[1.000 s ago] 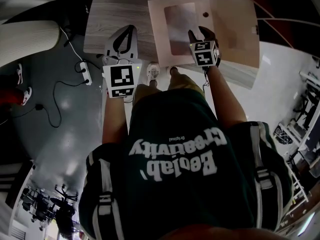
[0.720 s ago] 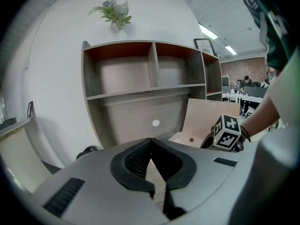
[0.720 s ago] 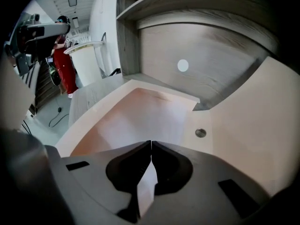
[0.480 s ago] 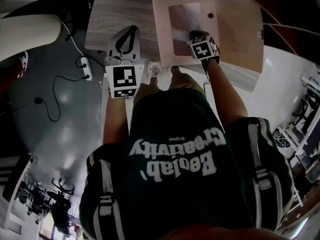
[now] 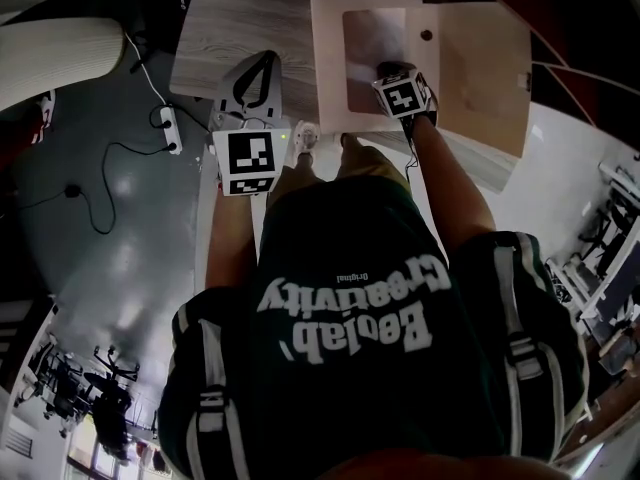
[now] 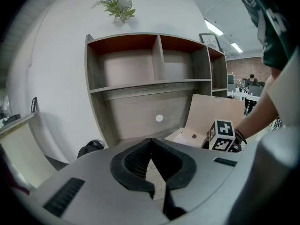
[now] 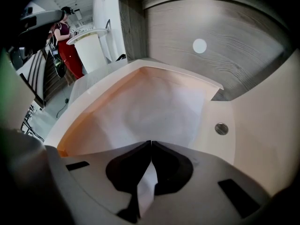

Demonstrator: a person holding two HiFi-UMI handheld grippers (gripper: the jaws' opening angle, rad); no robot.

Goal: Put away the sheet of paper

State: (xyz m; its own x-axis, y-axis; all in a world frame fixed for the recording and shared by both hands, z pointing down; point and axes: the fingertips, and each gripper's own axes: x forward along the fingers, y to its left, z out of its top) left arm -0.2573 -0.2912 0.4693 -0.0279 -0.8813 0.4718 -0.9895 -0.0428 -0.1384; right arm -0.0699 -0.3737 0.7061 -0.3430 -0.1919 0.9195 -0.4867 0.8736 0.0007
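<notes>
A white sheet of paper (image 5: 372, 38) lies inside a shallow pink box (image 5: 328, 68) on the wooden desk (image 5: 235, 23). The box's flap (image 5: 480, 68) is folded open to the right. My right gripper (image 5: 392, 70) points steeply down at the sheet's near edge. In the right gripper view its jaws (image 7: 150, 142) meet at the tips, with a strip of the paper (image 7: 154, 107) running between them. My left gripper (image 5: 262, 60) hovers over the desk's front edge, left of the box. It is shut (image 6: 150, 140) and holds nothing.
A wooden shelf unit (image 6: 154, 69) rises at the back of the desk, with a plant (image 6: 117, 4) on top. A snap button (image 7: 221, 128) sits on the box's flap. On the floor at the left lie a power strip and cable (image 5: 168, 123). A person in red (image 7: 68, 39) stands far off.
The right gripper has dropped into the box and tipped further down; its fingers, spread before, have closed at the sheet's near edge. The left gripper has stayed put.
</notes>
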